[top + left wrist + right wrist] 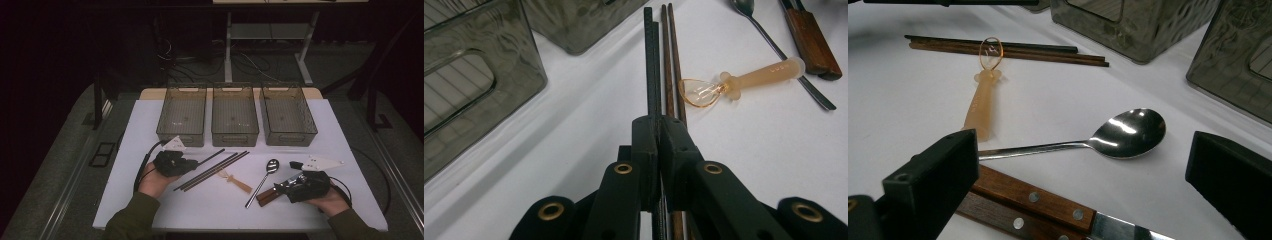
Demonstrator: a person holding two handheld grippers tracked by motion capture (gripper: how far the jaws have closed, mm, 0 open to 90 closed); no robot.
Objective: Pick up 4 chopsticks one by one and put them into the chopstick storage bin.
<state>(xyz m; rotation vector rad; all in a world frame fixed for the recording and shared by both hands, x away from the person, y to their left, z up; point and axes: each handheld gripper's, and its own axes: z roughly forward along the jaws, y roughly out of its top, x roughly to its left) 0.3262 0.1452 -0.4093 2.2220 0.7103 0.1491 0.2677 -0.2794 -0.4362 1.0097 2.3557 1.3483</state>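
Left tool (659,145): pressed together, pinching a black chopstick (650,60) just off the tabletop (150,200)
Right tool (1083,195): spread, nothing held — hovering over two knives (1033,200)
Bins (235,117): three along the far edge, all empty
Done: likely nothing sorted yet
Left: other chopsticks (671,55), spoon (1128,132), small amber spoon (744,80), knives — all loose on the tabletop

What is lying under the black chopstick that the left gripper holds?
The left gripper is shut on one black chopstick. Beside it lie brown chopsticks on the white table. The jaws cover whatever lies directly beneath its near end.
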